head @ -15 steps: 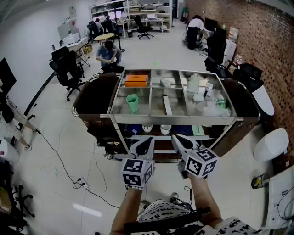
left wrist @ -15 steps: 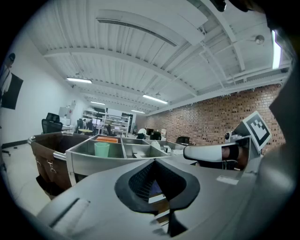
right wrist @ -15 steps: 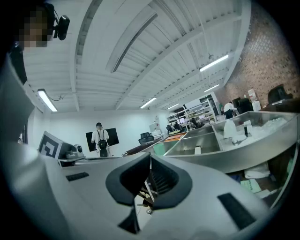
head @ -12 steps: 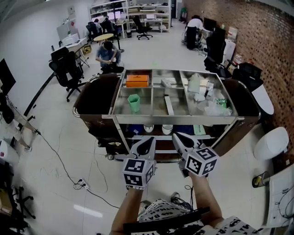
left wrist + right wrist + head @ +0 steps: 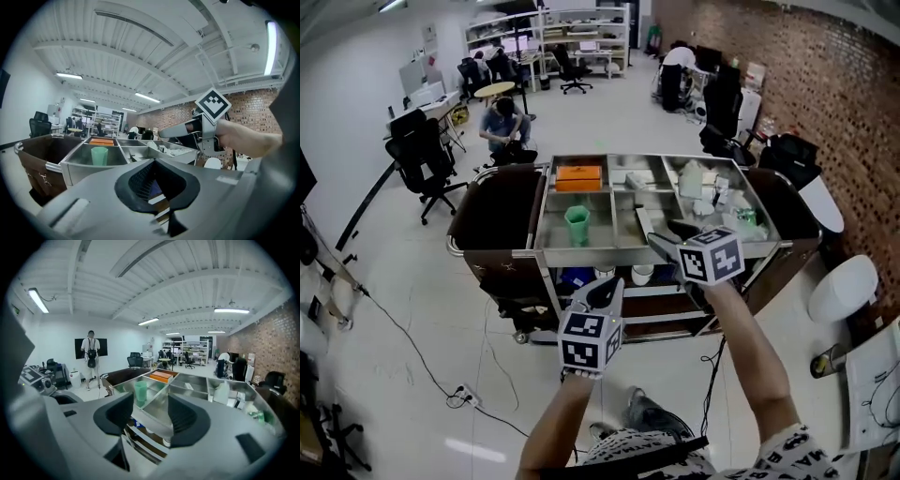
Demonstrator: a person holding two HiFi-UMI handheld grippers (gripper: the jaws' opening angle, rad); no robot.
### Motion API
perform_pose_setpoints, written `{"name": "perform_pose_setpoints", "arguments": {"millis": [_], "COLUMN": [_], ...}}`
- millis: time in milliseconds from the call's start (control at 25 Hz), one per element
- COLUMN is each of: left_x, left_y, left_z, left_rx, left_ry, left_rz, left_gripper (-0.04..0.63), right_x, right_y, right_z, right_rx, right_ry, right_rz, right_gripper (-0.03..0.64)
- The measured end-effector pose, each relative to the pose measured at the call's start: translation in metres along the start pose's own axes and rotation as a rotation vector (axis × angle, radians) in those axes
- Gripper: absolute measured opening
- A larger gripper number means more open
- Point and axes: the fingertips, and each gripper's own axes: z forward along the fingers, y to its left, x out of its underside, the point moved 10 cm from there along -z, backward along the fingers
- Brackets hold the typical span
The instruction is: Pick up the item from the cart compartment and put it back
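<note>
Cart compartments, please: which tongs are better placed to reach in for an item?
Right. The right tongs are open over the cart's front rim; the left tongs are shut and lower, in front of it.

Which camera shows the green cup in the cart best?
Head view: the green cup shows whole, upright in its cart compartment. Left gripper view: the compartment wall hides its base. Right gripper view: small and side-on.

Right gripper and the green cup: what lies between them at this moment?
In the head view, a steel divider wall lies between the open right gripper and the green cup, which stands in the compartment on that wall's far side.
</note>
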Motion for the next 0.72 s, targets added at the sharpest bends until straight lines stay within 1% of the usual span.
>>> {"name": "perform_pose_setpoints", "arguments": {"millis": [120,200,280,360,520,720], "left_x": [-0.016,-0.027,-0.036,-0.045,-0.053,-0.057], "left_y": [0.011,0.019,0.025,0.029,0.041,0.052], "left_z": [0.024,0.038,0.05,0.063,0.091,0.118], "left_rx": [-0.035,-0.057,-0.066,-0.053,-0.026,-0.013], "left_ry": [0.008,0.003,-0.004,-0.004,0.041,0.08], "left_rz": [-0.008,-0.039,-0.064,-0.07,-0.088,-0.101], "left_gripper": [0.005,0.005,0.005,0.005,0.005,0.005], "right_x": [-0.02,-0.026,-0.022,-0.018,-0.006,0.005], "right_y": [-0.019,-0.032,-0.045,-0.059,-0.086,-0.103], "right_z": [0.025,0.046,0.071,0.095,0.135,0.168], "right_rx": [0.007,0.009,0.019,0.022,0.038,0.073], "right_ry": [0.092,0.189,0.299,0.389,0.543,0.708], "right_rz": [0.032,0.058,0.078,0.103,0.158,0.139], "right_gripper": [0.244,0.244,0.244,0.244,0.244,0.242]}}
